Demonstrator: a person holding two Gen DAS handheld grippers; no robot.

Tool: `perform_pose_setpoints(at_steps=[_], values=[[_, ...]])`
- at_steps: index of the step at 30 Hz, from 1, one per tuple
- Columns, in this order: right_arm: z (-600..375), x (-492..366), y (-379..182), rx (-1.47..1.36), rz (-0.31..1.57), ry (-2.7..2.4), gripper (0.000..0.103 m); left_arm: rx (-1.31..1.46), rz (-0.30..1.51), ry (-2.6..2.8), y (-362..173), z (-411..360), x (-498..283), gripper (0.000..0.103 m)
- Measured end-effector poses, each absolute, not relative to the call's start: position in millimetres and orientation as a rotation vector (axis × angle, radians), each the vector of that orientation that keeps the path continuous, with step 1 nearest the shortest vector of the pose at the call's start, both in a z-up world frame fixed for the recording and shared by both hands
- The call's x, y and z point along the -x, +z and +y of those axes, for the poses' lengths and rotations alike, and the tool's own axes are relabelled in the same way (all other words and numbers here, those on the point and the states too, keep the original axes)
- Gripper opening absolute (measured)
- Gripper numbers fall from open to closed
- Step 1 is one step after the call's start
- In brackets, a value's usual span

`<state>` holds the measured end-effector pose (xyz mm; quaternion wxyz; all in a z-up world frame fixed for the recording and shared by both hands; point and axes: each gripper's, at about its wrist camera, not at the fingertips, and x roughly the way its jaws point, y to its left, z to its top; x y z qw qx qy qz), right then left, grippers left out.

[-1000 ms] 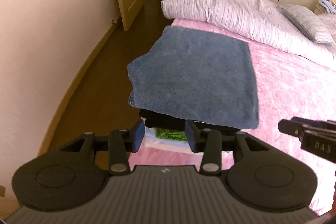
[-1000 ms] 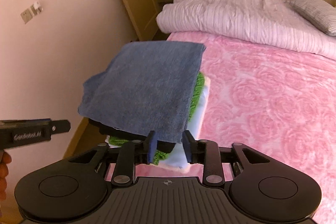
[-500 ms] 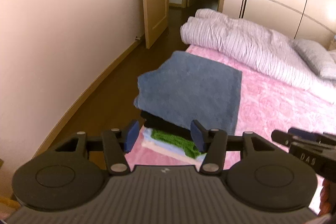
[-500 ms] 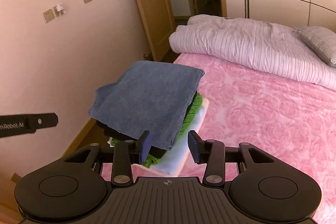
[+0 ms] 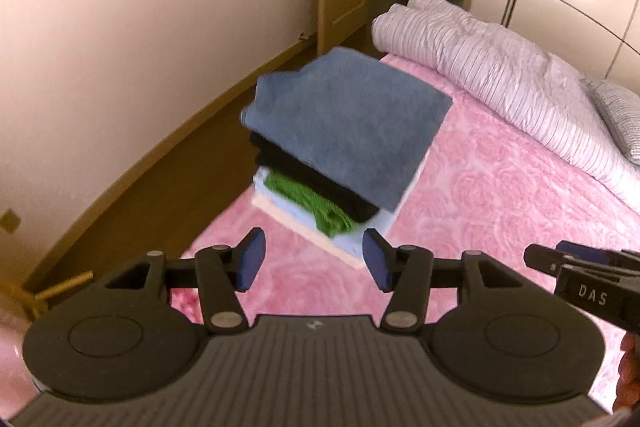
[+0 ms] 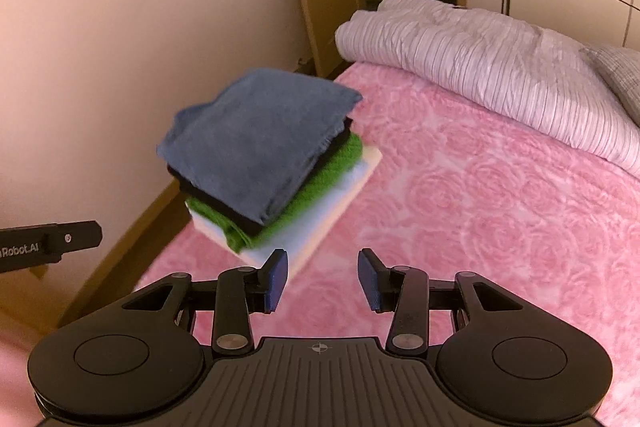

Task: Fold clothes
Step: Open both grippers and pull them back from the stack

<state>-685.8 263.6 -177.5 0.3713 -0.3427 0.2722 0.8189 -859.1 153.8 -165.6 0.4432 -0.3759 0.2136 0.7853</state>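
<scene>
I see the bed (image 5: pixel 500 211) filling most of both views, its pink rose-patterned cover bare except near one corner. A rolled striped quilt (image 6: pixel 480 55) lies across its far end, and a pillow (image 5: pixel 618 115) beside it is cut off by the frame edge. On the corner nearest the wall sits the stack of folded clothes (image 6: pixel 272 163): a blue piece (image 5: pixel 348 123) on top, then a black one (image 5: pixel 320 187), a green one (image 6: pixel 320 183), a pale blue one and a cream one at the bottom. The lower layers show only as edges, so I cannot tell what garments they are, and the stack is slightly blurred. My left gripper (image 5: pixel 314 264) hangs short of the stack, its jaws wide apart and holding nothing. My right gripper (image 6: pixel 322 281) is likewise spread wide and empty, just short of the stack's near corner. Each gripper appears only in part at the edge of the other's view.
</scene>
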Motion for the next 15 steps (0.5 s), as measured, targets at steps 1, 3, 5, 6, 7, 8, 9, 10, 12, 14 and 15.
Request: perform_pose_setpoints(at_steps=[1, 3, 5, 6, 7, 8, 9, 10, 12, 14, 15], values=[[264.0, 681.9, -179.9, 0.903, 0.695, 2.105, 0.043, 0.945, 0.533, 1.953, -168.9, 151.6, 852.5, 0.050], [264.9, 675.3, -184.6, 0.952, 0.689, 2.114, 0.043, 0.973, 0.538, 1.961, -175.8, 148.4, 839.4, 0.050], [266.2, 670.4, -189.3, 1.001, 0.681, 2.119, 0.043, 0.995, 0.536, 1.972, -181.4, 146.1, 829.6, 0.050], [267.8, 668.2, -191.3, 1.019, 0.678, 2.121, 0.043, 1.004, 0.534, 1.977, -183.9, 145.4, 825.2, 0.050], [269.7, 666.1, -193.2, 1.036, 0.675, 2.123, 0.043, 1.015, 0.531, 1.981, -186.4, 145.1, 820.6, 0.050], [271.5, 664.0, -195.0, 1.052, 0.673, 2.126, 0.043, 1.026, 0.529, 1.983, -188.6, 144.8, 816.9, 0.050], [273.4, 661.9, -196.9, 1.068, 0.670, 2.128, 0.043, 1.036, 0.526, 1.985, -190.6, 144.6, 813.8, 0.050], [275.3, 659.8, -198.8, 1.085, 0.667, 2.130, 0.043, 1.047, 0.524, 1.987, -192.7, 144.7, 810.7, 0.050], [280.0, 657.4, -200.9, 1.103, 0.659, 2.136, 0.043, 1.060, 0.519, 1.995, -195.5, 146.3, 805.7, 0.050], [284.8, 655.2, -202.9, 1.121, 0.651, 2.142, 0.043, 1.070, 0.512, 2.003, -197.5, 149.2, 801.6, 0.050], [287.2, 654.1, -203.8, 1.129, 0.647, 2.145, 0.043, 1.076, 0.509, 2.007, -198.5, 150.8, 799.6, 0.050]])
